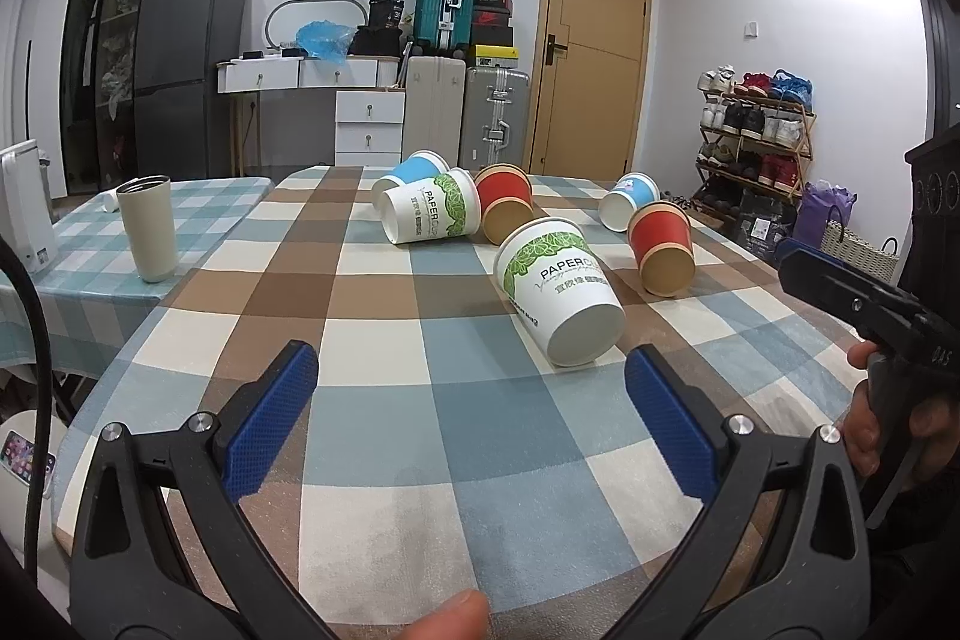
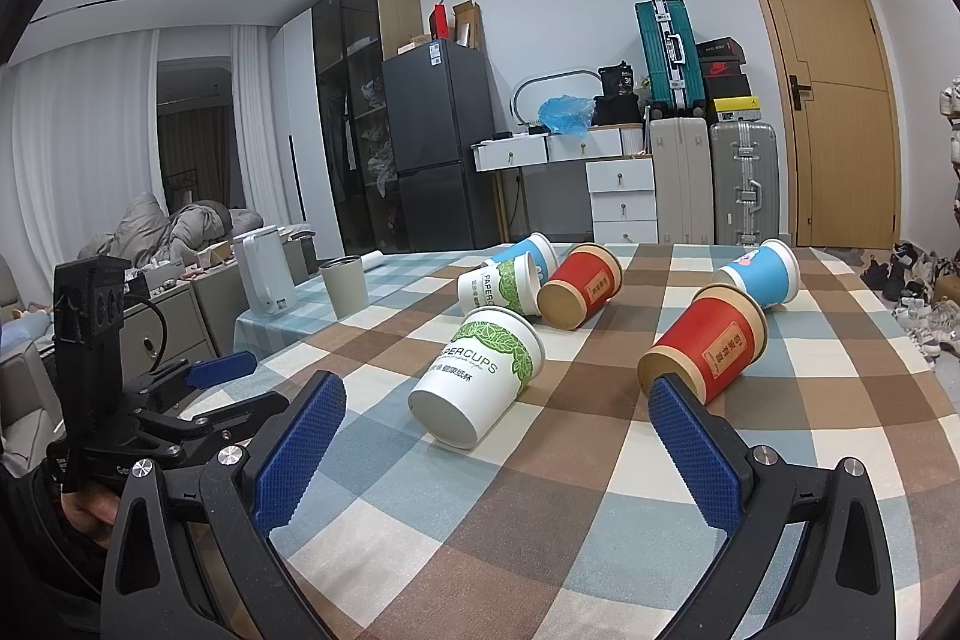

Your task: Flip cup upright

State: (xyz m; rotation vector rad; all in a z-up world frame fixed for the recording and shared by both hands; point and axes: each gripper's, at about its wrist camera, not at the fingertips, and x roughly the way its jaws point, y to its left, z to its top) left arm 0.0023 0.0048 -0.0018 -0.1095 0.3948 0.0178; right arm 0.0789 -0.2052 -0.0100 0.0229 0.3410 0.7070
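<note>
Several paper cups lie on their sides on the checked tablecloth [image 1: 372, 400]. Nearest is a white and green cup [image 1: 558, 292], also in the right wrist view [image 2: 480, 376], its base toward me. A red and tan cup [image 1: 663, 244] lies to its right [image 2: 708, 346]. Farther back lie a second white and green cup [image 1: 429, 214], a red cup [image 1: 507, 205] and two blue cups [image 1: 630, 208], [image 1: 411, 172]. My left gripper [image 1: 471, 400] is open and empty, just short of the nearest cup. My right gripper [image 2: 495, 430] is open and empty, facing that cup.
A beige metal tumbler [image 1: 147, 229] stands upright at the left on a second checked table. A white appliance [image 1: 24, 208] stands beside it. Suitcases [image 1: 447, 1], drawers, a fridge, a door and a shoe rack [image 1: 756, 124] line the room behind.
</note>
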